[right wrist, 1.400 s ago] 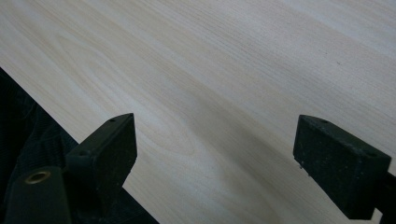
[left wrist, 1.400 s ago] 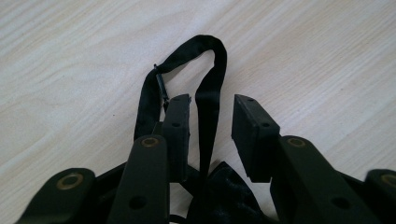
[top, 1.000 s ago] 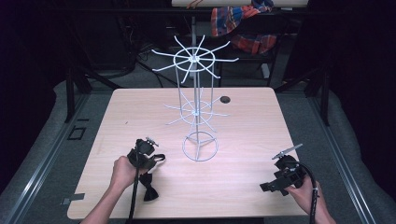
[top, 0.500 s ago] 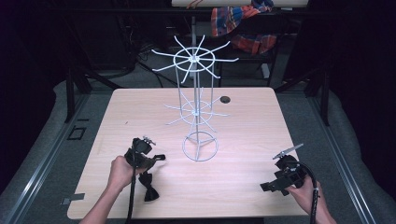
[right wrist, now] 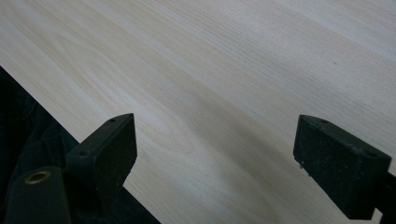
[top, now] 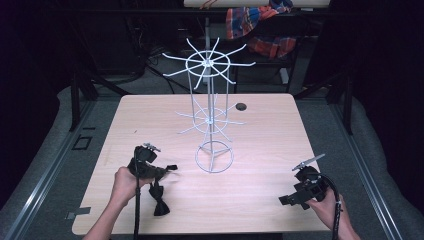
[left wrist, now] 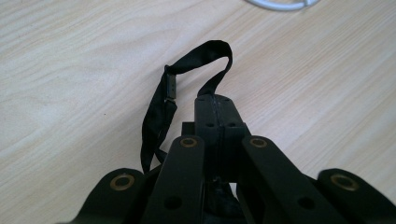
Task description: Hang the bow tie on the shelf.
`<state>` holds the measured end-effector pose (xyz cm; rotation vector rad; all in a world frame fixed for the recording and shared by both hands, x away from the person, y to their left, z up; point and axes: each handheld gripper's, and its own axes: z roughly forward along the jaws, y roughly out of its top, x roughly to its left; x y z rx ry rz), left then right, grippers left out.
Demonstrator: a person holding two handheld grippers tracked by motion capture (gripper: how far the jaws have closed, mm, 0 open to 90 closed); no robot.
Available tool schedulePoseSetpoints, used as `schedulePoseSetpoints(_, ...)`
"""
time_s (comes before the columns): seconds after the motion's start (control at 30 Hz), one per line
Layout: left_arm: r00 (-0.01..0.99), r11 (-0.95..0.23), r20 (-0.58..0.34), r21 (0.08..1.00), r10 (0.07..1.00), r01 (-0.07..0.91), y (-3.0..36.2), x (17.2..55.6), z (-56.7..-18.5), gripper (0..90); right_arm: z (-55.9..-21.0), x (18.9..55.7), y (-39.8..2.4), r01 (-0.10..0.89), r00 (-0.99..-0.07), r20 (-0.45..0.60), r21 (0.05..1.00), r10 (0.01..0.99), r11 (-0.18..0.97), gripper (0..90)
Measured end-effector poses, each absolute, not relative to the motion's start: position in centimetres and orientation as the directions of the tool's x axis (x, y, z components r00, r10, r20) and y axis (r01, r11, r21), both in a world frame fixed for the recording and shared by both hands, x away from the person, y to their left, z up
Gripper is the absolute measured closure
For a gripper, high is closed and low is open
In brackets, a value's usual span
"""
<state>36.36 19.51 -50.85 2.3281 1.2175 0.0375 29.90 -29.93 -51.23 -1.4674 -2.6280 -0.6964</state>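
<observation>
I see a black bow tie [top: 160, 199] near the white wire rack [top: 210, 117], on my pale wood-grain table [top: 260, 150], under black grippers.

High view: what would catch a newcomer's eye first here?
The tall white wire rack with spokes fanning out from two hubs stands mid-table and draws the eye first. Next, at the near left, the left claw is shut on the strap of a black bow tie, whose bow lies on the wooden table. At the near right, the right claw hovers open over bare wood.
</observation>
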Motion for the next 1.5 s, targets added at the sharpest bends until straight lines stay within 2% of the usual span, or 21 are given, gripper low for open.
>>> schedulePoseSetpoints(0.2, 0.590, -0.442, -0.231, 0.470, 0.774, 0.764, 19.9, 36.2, -50.3, 90.0, -51.2, 29.9, -30.0, 0.818, -0.551, 0.254, 0.354, 0.795, 0.454, 13.0)
schedulePoseSetpoints(1.5, 0.609, -0.355, -0.261, 0.618, 0.749, 0.701, 20.6, 34.9, -46.4, 90.0, -51.4, 30.0, -30.0, 0.823, -0.545, 0.264, 0.347, 0.796, 0.449, 12.9)
